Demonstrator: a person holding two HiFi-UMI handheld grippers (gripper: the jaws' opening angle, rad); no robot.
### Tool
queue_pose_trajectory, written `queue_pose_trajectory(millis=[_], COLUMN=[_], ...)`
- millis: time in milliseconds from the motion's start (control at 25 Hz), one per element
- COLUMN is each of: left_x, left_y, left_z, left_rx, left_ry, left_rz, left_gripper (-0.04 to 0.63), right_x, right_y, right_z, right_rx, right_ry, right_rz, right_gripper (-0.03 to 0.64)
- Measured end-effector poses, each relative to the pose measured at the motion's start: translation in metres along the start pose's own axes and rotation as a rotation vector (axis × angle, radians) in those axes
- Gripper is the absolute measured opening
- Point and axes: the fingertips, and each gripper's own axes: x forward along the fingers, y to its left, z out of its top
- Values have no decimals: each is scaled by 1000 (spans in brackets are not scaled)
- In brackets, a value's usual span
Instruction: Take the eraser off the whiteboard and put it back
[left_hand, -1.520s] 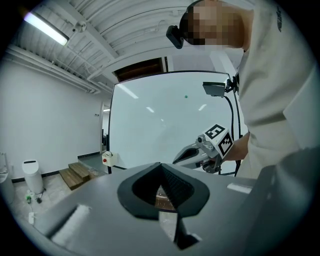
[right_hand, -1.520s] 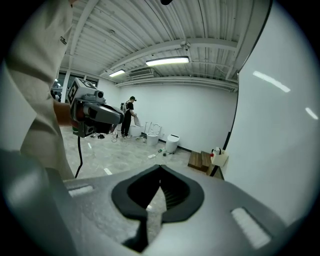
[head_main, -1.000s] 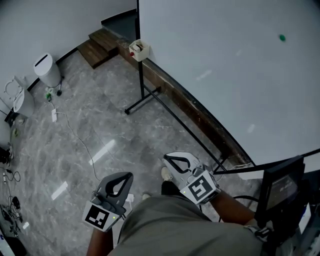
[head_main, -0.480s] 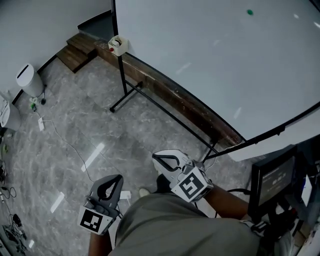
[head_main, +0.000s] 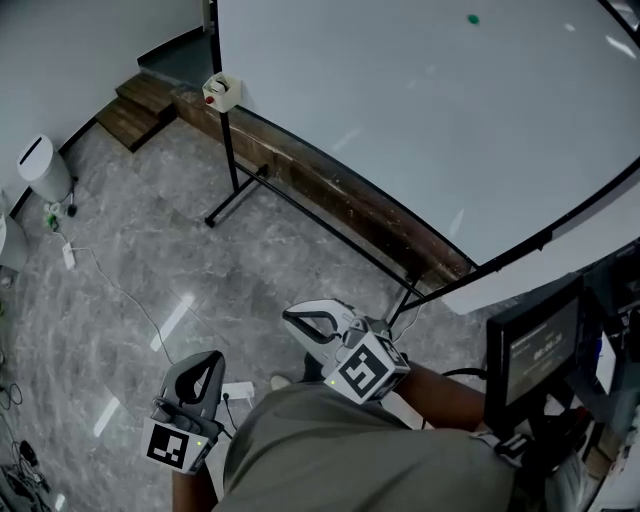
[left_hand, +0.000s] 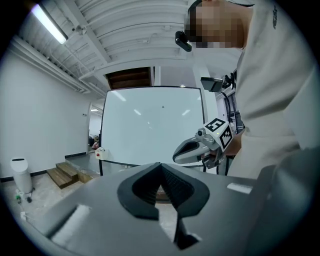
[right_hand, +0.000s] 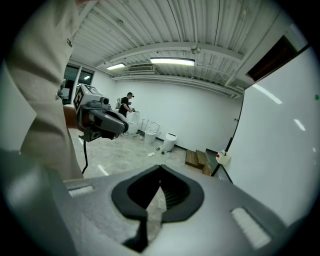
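Standing well apart from the whiteboard (head_main: 420, 120), the left gripper (head_main: 208, 360) and right gripper (head_main: 293, 317) are both closed and empty. The eraser isn't plainly visible, perhaps in the white box (head_main: 221, 90) at the board's corner. Next likely: approach, open jaws.

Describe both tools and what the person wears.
The left tool and right tool are grey, pointed shells with black ribbed pads; the right looks paler. Each carries a white cube with black square markers. The person wears a light khaki shirt.
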Motion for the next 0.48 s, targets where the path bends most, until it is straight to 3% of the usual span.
queue_pose_trajectory(millis=[200, 480], left_x=[-41, -189], left_y=[24, 73], left_z=[-7, -27], left_rx=[8, -38], left_ry=[8, -20], left_rz=[97, 422], left_gripper=[5, 5], right_x=[16, 67], right_y=[19, 80], right_z=[17, 67], right_rx=[-59, -150], right_ry=[-39, -89], right_rz=[49, 176], right_gripper=[3, 3])
